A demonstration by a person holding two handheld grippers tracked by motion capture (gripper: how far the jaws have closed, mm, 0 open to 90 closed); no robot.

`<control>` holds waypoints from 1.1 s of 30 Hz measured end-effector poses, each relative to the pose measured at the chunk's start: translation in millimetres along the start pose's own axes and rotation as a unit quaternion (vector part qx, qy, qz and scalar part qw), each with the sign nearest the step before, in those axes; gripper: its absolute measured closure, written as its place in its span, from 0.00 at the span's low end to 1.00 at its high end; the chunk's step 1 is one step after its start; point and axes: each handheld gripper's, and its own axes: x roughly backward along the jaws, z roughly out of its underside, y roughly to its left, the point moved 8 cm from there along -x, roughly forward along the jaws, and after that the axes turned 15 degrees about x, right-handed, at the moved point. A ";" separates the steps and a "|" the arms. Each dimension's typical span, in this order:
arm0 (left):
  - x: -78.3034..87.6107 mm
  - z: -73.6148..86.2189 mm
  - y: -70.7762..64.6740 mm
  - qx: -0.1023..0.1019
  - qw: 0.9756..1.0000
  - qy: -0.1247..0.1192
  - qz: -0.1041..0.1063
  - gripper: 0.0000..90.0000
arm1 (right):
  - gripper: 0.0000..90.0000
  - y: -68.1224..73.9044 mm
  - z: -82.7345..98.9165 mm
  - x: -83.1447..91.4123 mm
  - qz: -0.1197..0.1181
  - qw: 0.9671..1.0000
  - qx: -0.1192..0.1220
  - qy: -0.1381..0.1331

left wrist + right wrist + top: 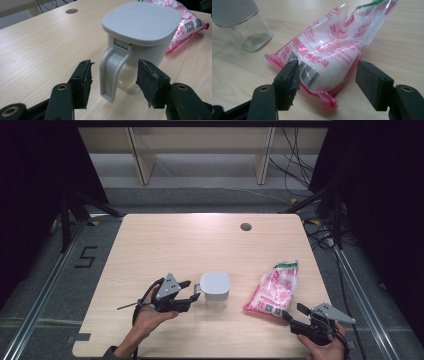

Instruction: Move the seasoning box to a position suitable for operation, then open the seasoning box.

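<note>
On the wooden table stand 2 things to work with: 1 grey-lidded jug and 1 pink-and-white printed bag. Taking the tabletop as a clock face in the high view, the jug sits near 6 o'clock, a little short of the near edge, and the bag lies at about 4 o'clock, well apart from the jug. 1 small round grey disc sits toward 1 o'clock, near the far edge.

There are 2 grippers. The left gripper is at about 7 o'clock, just beside the jug at its 9 o'clock side. In the left gripper view its 2 jaws stand wide, 1 on either side of the jug's single grey handle, with a clear gap to each pad, so nothing is clamped. The jug's lid is shut and its lower body is clear.

The right gripper is at about 5 o'clock, at the near end of the bag. In the right gripper view its 2 jaws stand wide apart, flanking the bag's lower corner, with the left pad overlapping the barcode edge; I cannot tell whether it touches. The bag lies flat on the table, holding a white filling.
</note>
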 end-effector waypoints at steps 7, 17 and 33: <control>9.1 -6.7 -2.7 0.001 1.000 -0.005 0.009 0.49 | 0.40 0.8 -1.2 -1.8 -0.007 1.000 0.007 -0.007; 16.7 -23.8 -6.9 -0.017 0.999 -0.030 0.023 0.56 | 0.40 -0.4 -1.5 -3.2 -0.001 1.000 0.017 -0.010; 2.3 -46.2 -18.0 -0.001 0.997 -0.066 0.047 0.96 | 0.40 2.0 -1.9 -3.4 -0.005 1.000 0.014 -0.007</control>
